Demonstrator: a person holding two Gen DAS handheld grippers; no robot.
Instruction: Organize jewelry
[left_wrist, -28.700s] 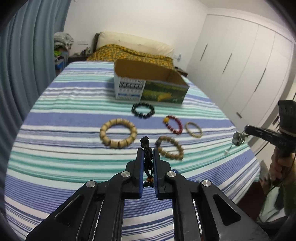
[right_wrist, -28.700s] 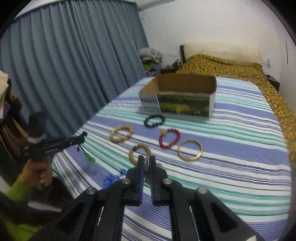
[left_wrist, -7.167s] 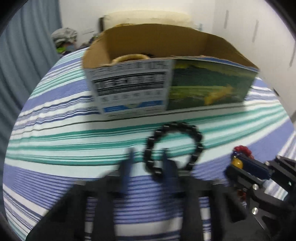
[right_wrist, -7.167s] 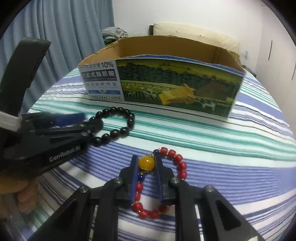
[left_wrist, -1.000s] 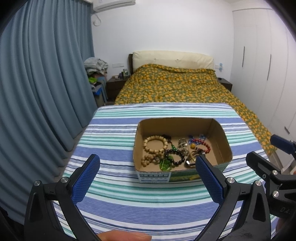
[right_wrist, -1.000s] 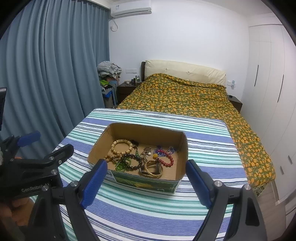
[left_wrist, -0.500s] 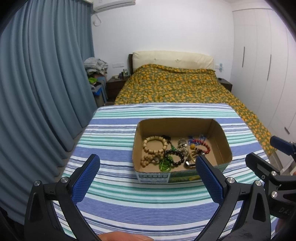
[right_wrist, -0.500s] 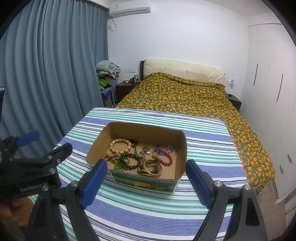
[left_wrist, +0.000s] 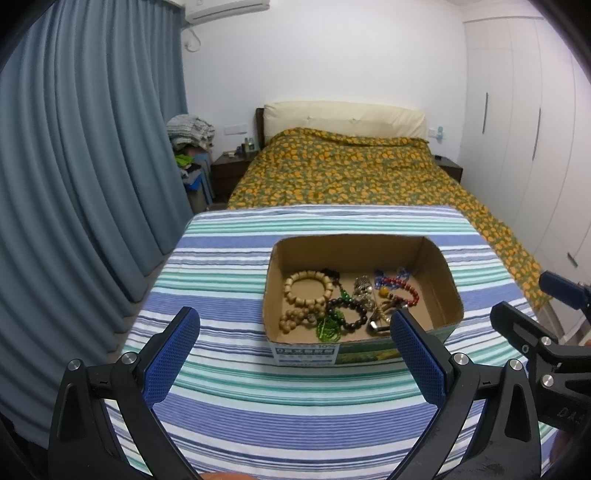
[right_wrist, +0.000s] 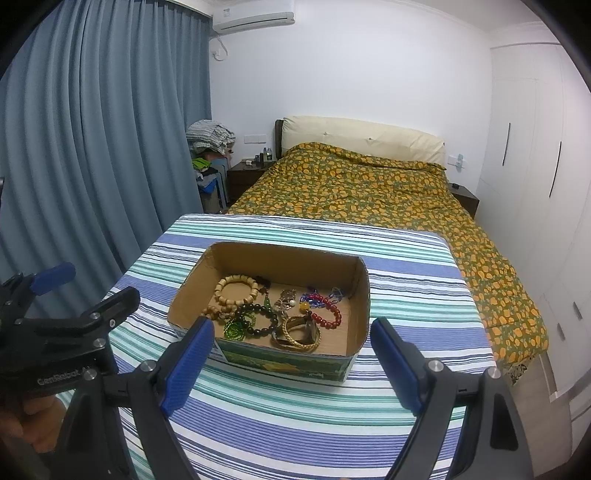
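left tongs: spread wide, nothing between the blue pads, held back above the near part of the tabletop.
right tongs: likewise wide apart and holding nothing, hanging near the box front.
tabletop: striped cloth in blue, green and white; no loose jewelry shows on it in either view.
cardboard box: sits on the tabletop toward the right of centre, open at the top.
jewelry: all of it lies in the box. pale wooden bead bracelet at the far left, dark bead bracelet in the middle, green bead strand near the front wall, red bead bracelet to the right.
handling: judged light and limp; strung beads will sag and roll, and the pieces overlap, so lifting one may drag another. best pinched across one side of a loop, on the beads.
left view only: the right tongs enter from the right edge.
right view only: a gold bangle shows plainly at the box's near side, half hidden in the other view; the left tongs appear at the left edge.
far: a bed with an orange-patterned cover, blue curtains on the left.
progress: the sorting looks finished.
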